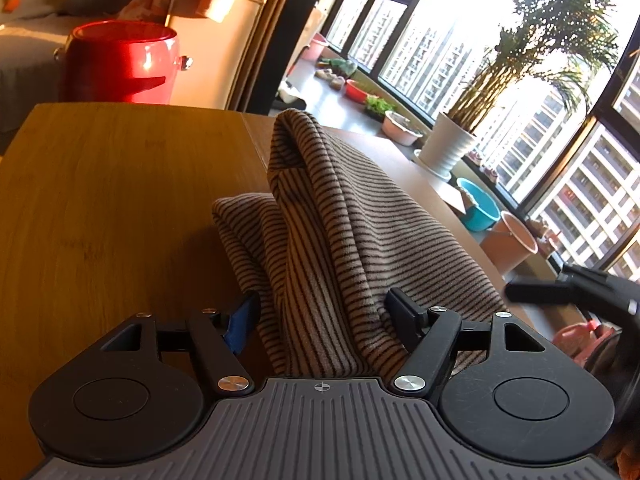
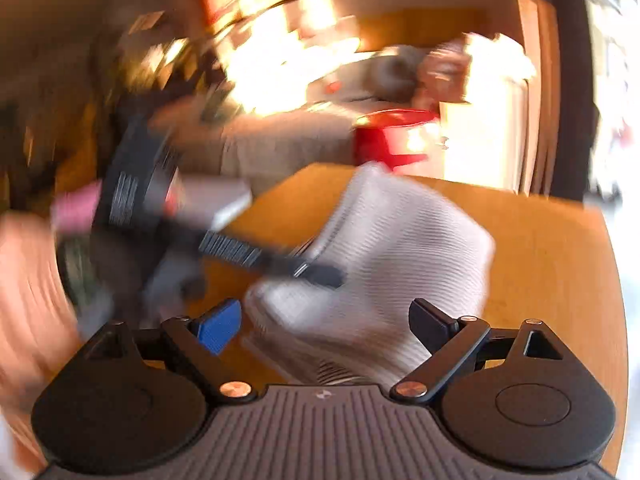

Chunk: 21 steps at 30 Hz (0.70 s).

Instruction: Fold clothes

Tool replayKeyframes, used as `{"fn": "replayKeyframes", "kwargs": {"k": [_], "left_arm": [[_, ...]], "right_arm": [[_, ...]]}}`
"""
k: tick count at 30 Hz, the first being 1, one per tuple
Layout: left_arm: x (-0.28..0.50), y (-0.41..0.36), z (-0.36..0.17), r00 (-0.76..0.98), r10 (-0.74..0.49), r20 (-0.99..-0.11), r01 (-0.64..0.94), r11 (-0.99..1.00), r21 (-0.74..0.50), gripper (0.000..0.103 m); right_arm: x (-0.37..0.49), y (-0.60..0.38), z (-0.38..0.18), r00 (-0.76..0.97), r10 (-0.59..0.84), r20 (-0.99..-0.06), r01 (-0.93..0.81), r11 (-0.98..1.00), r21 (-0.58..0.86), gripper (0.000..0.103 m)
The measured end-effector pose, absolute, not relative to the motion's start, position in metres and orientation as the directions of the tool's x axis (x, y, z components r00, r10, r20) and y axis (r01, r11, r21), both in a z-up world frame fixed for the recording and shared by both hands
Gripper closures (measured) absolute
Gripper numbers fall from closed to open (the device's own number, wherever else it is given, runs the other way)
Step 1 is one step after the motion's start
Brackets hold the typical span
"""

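A beige garment with thin dark stripes (image 1: 340,220) lies heaped on the wooden table (image 1: 120,200). It rises in a fold toward the table's far edge. My left gripper (image 1: 324,312) is open around the near end. The cloth fills the gap and brushes both fingers, with no pinch visible. My right gripper (image 2: 324,326) is open, nothing clamped, just short of the same garment (image 2: 400,240). That view is heavily blurred. The left gripper (image 2: 320,274) shows there at the cloth's left edge. The right gripper (image 1: 520,292) shows as a dark finger at the right of the left wrist view.
A red bin (image 1: 120,68) stands beyond the table's far left edge, before a pale sofa piled with cloth. A white potted plant (image 1: 448,148), a blue basin (image 1: 478,210) and other bowls line the window ledge. A blurred hand (image 2: 24,260) holds the left tool.
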<state>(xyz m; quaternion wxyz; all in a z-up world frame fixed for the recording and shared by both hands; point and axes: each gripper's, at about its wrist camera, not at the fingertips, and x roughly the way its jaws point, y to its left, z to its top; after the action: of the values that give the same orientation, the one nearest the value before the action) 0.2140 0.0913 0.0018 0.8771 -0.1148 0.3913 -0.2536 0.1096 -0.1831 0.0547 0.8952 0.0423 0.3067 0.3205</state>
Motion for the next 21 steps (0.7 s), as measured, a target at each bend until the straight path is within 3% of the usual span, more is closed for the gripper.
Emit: {"fn": "replayKeyframes", "kwargs": {"k": [4, 11, 17, 19, 21], "left_arm": [[0.214, 0.095, -0.001, 0.56, -0.551, -0.619, 0.357, 0.834, -0.421, 0.027], [0.214, 0.099, -0.005, 0.548, -0.575, -0.608, 0.362, 0.818, -0.447, 0.027], [0.217, 0.106, -0.013, 0.537, -0.597, -0.596, 0.372, 0.802, -0.468, 0.021], [0.216, 0.11, -0.014, 0.536, -0.607, -0.587, 0.374, 0.794, -0.479, 0.02], [0.213, 0.112, -0.015, 0.54, -0.604, -0.586, 0.375, 0.796, -0.475, 0.02]], "right_arm": [[0.149, -0.23, 0.054, 0.673, 0.573, -0.469, -0.359, 0.806, 0.47, 0.016], [0.22, -0.227, -0.001, 0.632, 0.554, -0.542, -0.163, 0.778, 0.606, 0.032], [0.197, -0.194, 0.033, 0.637, 0.601, -0.484, -0.329, 0.779, 0.534, 0.053], [0.184, -0.181, 0.055, 0.647, 0.605, -0.464, -0.403, 0.788, 0.466, 0.054], [0.176, -0.161, 0.06, 0.673, 0.515, -0.531, -0.413, 0.857, 0.308, 0.054]]}}
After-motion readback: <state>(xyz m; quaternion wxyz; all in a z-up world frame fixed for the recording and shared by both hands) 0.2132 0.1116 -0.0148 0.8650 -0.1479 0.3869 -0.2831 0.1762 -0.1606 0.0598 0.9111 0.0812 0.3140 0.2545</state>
